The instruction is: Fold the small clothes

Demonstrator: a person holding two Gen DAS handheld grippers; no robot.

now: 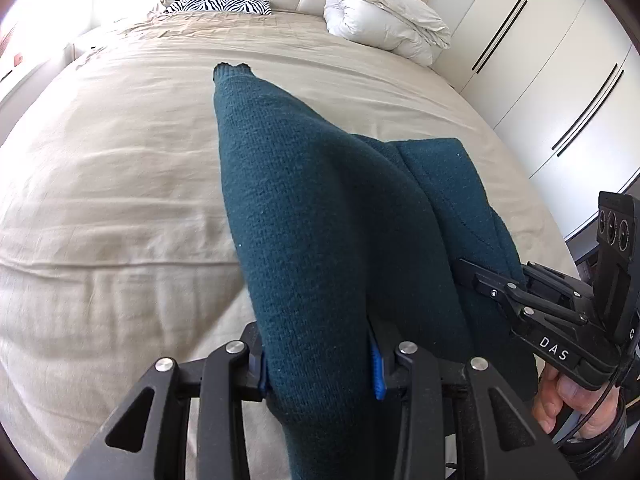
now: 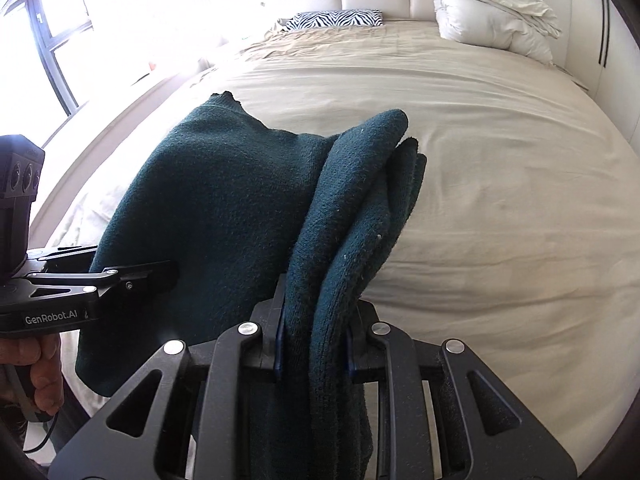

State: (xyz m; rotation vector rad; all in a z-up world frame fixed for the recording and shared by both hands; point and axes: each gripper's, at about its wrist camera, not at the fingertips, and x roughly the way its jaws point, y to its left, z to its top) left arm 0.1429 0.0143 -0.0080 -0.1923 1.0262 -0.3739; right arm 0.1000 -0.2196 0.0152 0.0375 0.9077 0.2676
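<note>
Fingers (image 1: pixel 378 364) of left gripper (image 1: pixel 320 372) clamped on a thick fold of the dark teal knit sweater (image 1: pixel 320 220), blue pads pressed into the fabric on both sides. Right gripper (image 2: pixel 314 344) same story: fingers (image 2: pixel 280 344) pinching a bunched, layered edge of the sweater (image 2: pixel 224 208), narrow gap fully filled by cloth. Sweater held up off the bed (image 1: pixel 100 200) between both grippers, draped forward over the fingers, ribbed end (image 1: pixel 232 68) pointing toward the headboard. From the right wrist view: left gripper (image 2: pixel 160 274) visible at frame left gripping the sweater's near side edge, "GenRobot.AI" label readable, person's left hand (image 2: pixel 40 372) on its handle. From the left wrist view: right gripper (image 1: pixel 464 270) at frame right biting the sweater's other side, "DAS" lettering on it, right hand (image 1: pixel 568 396) below. Beige bedsheet (image 2: pixel 500 200) wrinkled but flat under the garment. Zebra-print pillow (image 1: pixel 220 4) at the head of the bed, rolled white duvet (image 1: pixel 384 20) beside it on the right. White wardrobe doors (image 1: pixel 560 80) with black handles along the right wall; bright window (image 2: pixel 48 48) at left.
</note>
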